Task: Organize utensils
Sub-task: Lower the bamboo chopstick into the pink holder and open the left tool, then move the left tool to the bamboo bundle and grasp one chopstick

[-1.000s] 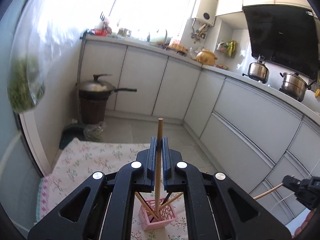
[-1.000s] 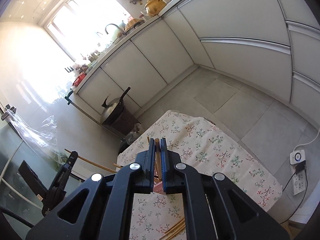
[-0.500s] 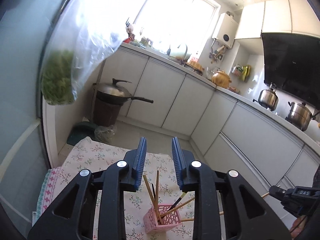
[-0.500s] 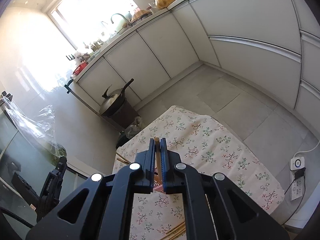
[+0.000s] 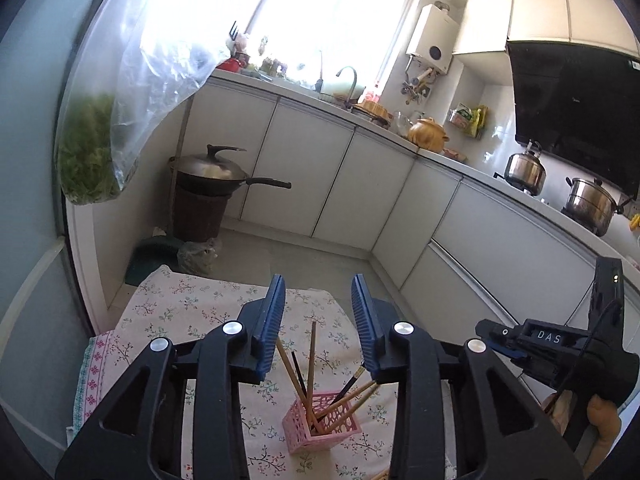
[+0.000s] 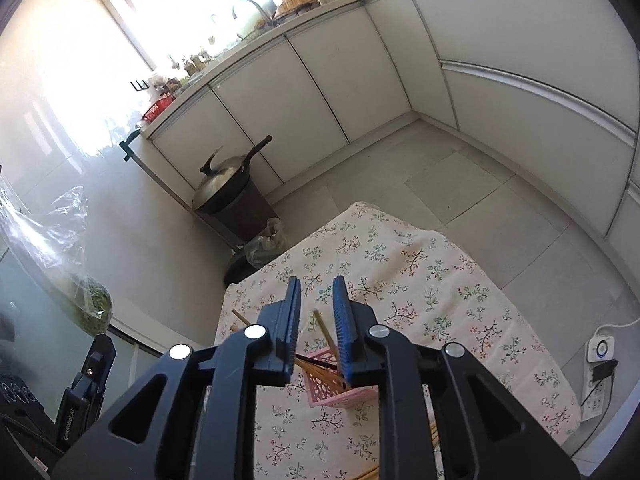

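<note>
A pink lattice basket [image 5: 320, 430] stands on the floral tablecloth [image 5: 188, 308] and holds several wooden and dark chopsticks [image 5: 310, 364]. My left gripper [image 5: 318, 322] is open and empty above the basket. My right gripper [image 6: 316, 316] is open just above the same basket [image 6: 332, 390]; a wooden chopstick [image 6: 325, 334] stands loose between its jaws, its lower end in the basket. Loose chopsticks [image 6: 434, 436] lie on the cloth near the front. The right gripper's body [image 5: 552, 352] shows at the right of the left wrist view.
White kitchen cabinets [image 5: 360, 184] run behind the table. A lidded wok [image 5: 216, 170] sits on a dark bin at the left. A plastic bag of greens [image 5: 90, 152] hangs at the left. A power strip [image 6: 600, 354] lies on the floor at the right.
My left gripper opened and dropped its chopstick into the basket, then rose. My right gripper moved over the basket and opened, letting go of its chopstick.
</note>
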The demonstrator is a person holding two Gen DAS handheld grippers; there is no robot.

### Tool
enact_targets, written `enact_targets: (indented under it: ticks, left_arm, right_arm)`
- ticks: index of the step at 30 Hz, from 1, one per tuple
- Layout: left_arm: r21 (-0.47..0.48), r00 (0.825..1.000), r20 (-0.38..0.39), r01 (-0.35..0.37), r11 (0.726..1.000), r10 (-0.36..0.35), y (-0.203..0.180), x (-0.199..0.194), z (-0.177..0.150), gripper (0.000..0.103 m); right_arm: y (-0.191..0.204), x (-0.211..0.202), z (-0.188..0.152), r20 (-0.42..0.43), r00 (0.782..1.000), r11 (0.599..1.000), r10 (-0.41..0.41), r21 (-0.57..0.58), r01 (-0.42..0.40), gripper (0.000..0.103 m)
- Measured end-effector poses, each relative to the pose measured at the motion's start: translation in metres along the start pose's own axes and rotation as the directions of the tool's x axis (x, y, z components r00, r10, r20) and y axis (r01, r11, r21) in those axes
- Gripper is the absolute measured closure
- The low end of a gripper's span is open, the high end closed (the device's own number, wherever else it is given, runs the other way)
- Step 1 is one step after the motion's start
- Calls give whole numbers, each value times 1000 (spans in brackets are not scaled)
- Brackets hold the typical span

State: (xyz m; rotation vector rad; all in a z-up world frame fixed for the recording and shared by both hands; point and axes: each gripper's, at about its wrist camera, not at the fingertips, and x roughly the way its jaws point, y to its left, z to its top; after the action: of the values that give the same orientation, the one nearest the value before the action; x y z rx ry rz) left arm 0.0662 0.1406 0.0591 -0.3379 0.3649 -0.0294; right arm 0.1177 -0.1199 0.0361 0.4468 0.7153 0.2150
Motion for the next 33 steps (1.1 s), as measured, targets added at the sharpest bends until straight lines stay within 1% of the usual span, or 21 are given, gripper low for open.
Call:
enact_targets:
  ticks: [4,6,7,8,10,11,12,13,15,16,18,23,25,31,33]
  left_arm:
    - [35,1000,15,5,999,-5,-14,-4,-5,56]
    - [53,1000,20,7,999,-8,-20,-6,-8,52]
    - [62,1000,21,3,998,-5,-23,-6,-8,47]
    - [74,1000,25,-4,997,2,-27,-7,-10,44]
    - [90,999,37,-19,996,16,-33,-8,-13,28]
    - [97,999,44,-22,995,18,-35,-9,-15,26]
    - [104,999,47,-20,994,15,-37,-10,-16,23]
    - [110,999,46,-20,994,15,-39,-10,-17,22]
    - [124,999,43,-28,992,23,-43,-9,-19,17]
    - [130,999,44,-36,991,31,-45,-9,-20,14]
    - [147,999,38,-44,988,39,-47,-9,-24,12]
    - [187,999,5,-48,981,47,-53,-5,-34,8]
    - [200,999,-7,-47,979,49,-56,-4,-38,7]
    - [240,998,-34,-36,970,45,-65,-1,-48,7]
    - [259,998,-50,-32,965,47,-68,2,-52,7]
  right_arm:
    - [6,-15,-13,40,999,996,-36,-75,39,76]
    - [9,-22,-18,59,997,994,-44,-102,49,76]
    - [10,-27,-21,71,996,992,-49,-116,58,75]
    - [11,-31,-24,84,995,990,-57,-126,67,73]
    - [12,-37,-29,101,992,986,-69,-146,83,69]
    - [12,-39,-31,108,991,985,-73,-150,89,68]
    - [11,-43,-34,117,990,983,-81,-155,99,65]
    - [10,-46,-36,124,989,982,-85,-156,104,59]
    - [7,-51,-41,138,986,980,-95,-159,117,54]
    - [6,-54,-43,148,984,978,-101,-165,125,53]
    - [5,-60,-47,168,979,973,-116,-178,146,50]
    - [-3,-75,-54,219,965,966,-147,-180,188,36]
    - [-10,-79,-57,233,960,967,-157,-160,197,25]
    - [-34,-88,-64,240,951,967,-196,-113,228,11]
    - [-43,-90,-66,237,950,967,-204,-100,233,9]
